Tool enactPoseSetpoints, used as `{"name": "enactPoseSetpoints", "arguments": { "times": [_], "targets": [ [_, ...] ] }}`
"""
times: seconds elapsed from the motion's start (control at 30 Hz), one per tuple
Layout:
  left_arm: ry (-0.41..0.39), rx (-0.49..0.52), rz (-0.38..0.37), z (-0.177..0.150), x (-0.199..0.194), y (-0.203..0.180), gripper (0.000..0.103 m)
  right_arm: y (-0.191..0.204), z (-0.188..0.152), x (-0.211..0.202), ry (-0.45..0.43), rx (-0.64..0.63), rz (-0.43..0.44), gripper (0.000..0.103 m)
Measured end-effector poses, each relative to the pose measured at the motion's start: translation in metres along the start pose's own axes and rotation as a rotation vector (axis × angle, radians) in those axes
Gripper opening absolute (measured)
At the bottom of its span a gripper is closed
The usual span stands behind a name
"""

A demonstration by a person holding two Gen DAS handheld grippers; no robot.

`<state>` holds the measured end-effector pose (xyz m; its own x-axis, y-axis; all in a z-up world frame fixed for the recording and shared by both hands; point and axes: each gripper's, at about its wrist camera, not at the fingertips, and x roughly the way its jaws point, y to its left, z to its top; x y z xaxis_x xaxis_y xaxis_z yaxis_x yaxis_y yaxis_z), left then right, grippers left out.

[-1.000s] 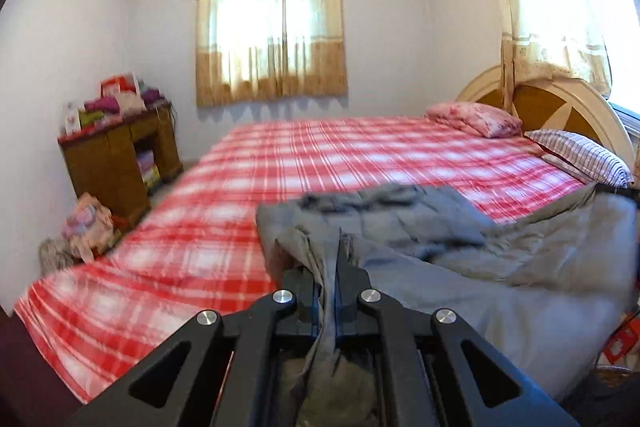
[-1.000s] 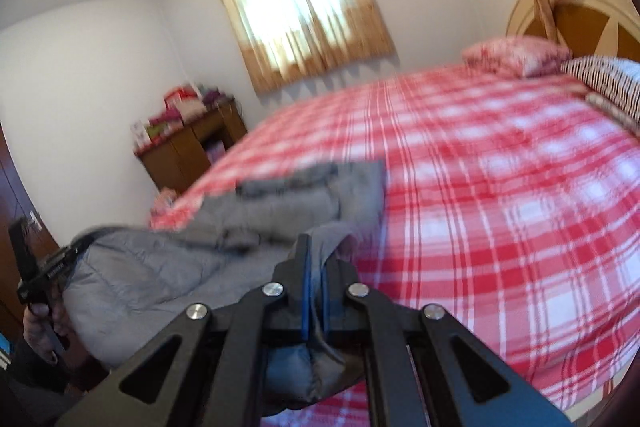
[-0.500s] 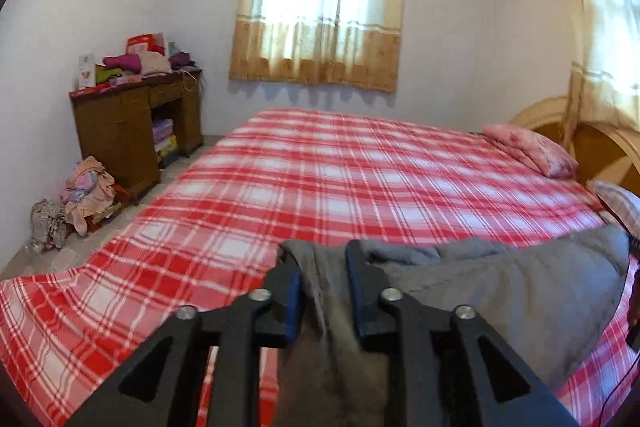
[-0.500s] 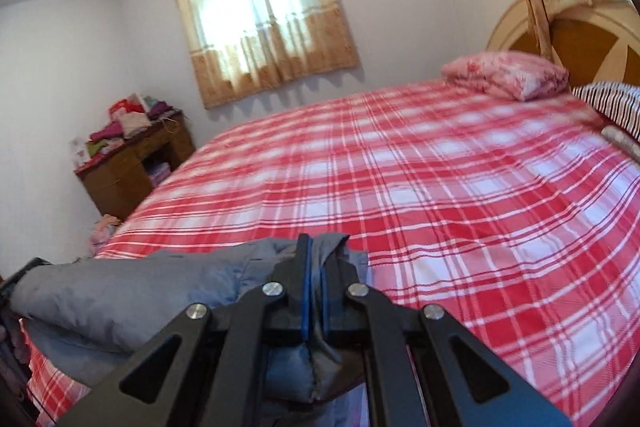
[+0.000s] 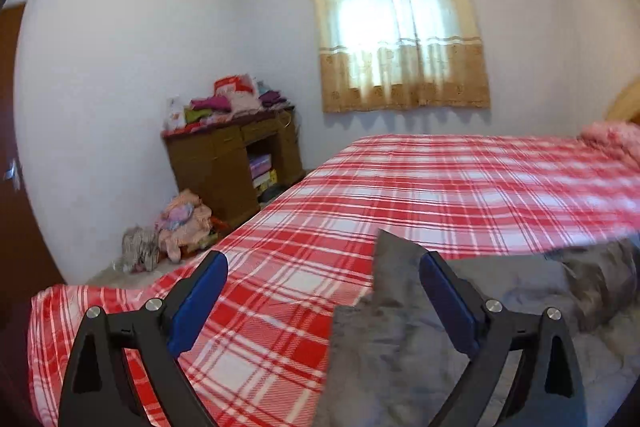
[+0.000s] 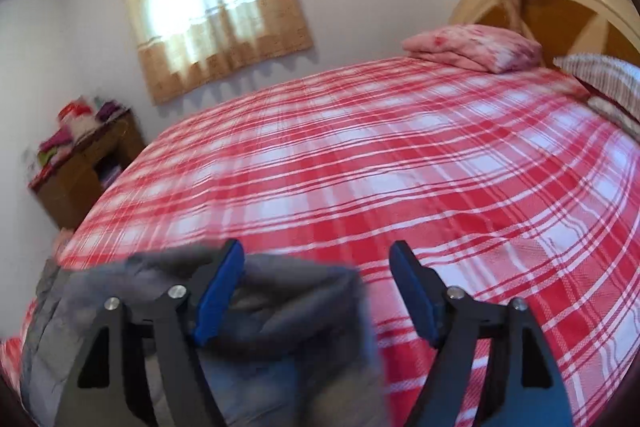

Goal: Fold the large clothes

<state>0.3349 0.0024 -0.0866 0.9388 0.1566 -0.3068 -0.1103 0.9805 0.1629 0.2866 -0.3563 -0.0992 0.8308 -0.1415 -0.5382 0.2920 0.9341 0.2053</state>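
Both grippers, left gripper (image 5: 320, 297) and right gripper (image 6: 316, 291), have just been opening; jaws spread, pinching nothing, the grey jacket (image 5: 500, 311) lying loose on the plaid bedspread (image 6: 360, 167).

Both grippers — left (image 5: 322, 301), right (image 6: 316, 291) — have just opened, dropping the grey garment (image 5: 500, 307) onto the bed.

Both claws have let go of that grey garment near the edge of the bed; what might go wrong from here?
The grey garment lies bunched at the near edge of the plaid bedspread, so it may slide off. The right gripper has just been opening, one finger still against cloth: it could snag. The left gripper might regrasp several layers.
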Motion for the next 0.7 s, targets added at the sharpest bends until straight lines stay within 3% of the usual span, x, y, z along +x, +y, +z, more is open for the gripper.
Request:
{"name": "enactPoseSetpoints", "arguments": {
  "times": [0.17, 0.27, 0.43, 0.5, 0.7],
  "targets": [
    [-0.004, 0.172, -0.011, 0.002, 0.006, -0.054, 0.097, 0.081, -0.021, -0.010, 0.057, -0.222, 0.089, 0.065],
    [0.019, 0.226, 0.013, -0.003, 0.027, -0.073, 0.097, 0.109, -0.033, 0.016, 0.086, -0.327, 0.077, 0.063],
    [0.198, 0.172, 0.058, -0.032, 0.077, -0.069, 0.097, 0.104, -0.052, 0.063, 0.148, -0.339, 0.043, 0.060],
    [0.260, 0.122, 0.041, -0.046, 0.091, -0.065, 0.097, 0.100, -0.058, 0.067, 0.151, -0.322, 0.048, 0.060],
    [0.290, 0.104, 0.027, -0.059, 0.101, -0.068, 0.097, 0.099, -0.064, 0.067, 0.142, -0.304, 0.050, 0.060]
  ]
}}
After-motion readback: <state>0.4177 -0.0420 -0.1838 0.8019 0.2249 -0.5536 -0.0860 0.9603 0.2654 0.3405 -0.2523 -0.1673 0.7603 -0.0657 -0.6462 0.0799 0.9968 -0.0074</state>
